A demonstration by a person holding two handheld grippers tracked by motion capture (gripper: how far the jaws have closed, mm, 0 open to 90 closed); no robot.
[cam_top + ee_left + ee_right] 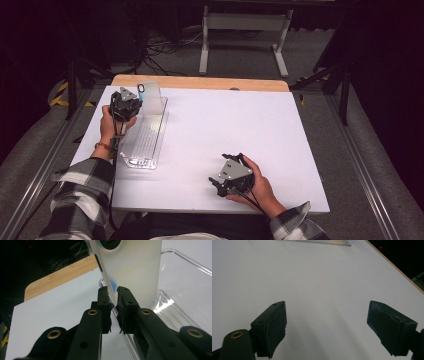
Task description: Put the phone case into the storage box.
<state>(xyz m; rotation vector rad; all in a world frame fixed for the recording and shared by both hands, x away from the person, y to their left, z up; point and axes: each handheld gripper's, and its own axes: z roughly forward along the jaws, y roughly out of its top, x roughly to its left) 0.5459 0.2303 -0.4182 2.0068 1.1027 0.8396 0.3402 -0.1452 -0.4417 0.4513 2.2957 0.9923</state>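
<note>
right tongs (220, 184) rest low on the near part of the white surface (240, 130), held by the person's right hand (257, 187). in the right gripper view its two black jaws stand wide apart, with nothing between them but bare white surface. a sleeve with black and white checks (82, 195) covers the left forearm at the near left corner.

farther away, on the left side of the surface, lies a clear plastic tray of long rectangular shape (145, 137). its long side runs away from the person, and its near end has a rounded rim. the left hand (111, 125) holds the left tongs (131, 100) just beside the far end of this tray.

the left tongs are closed on a thin white flat phone-like slab with a round dark ring near its top (150, 95). in the left gripper view the two jaws pinch the lower edge of this slab (130, 267) from both sides, near a small blue mark, and the gap between the jaws is very narrow. the slab stands nearly upright, a little tilted, over the far end of the tray (180, 260). i cannot tell if its lower edge touches the tray floor.

behind the white surface a strip of light wood board (200, 82) shows along the far edge.
</note>
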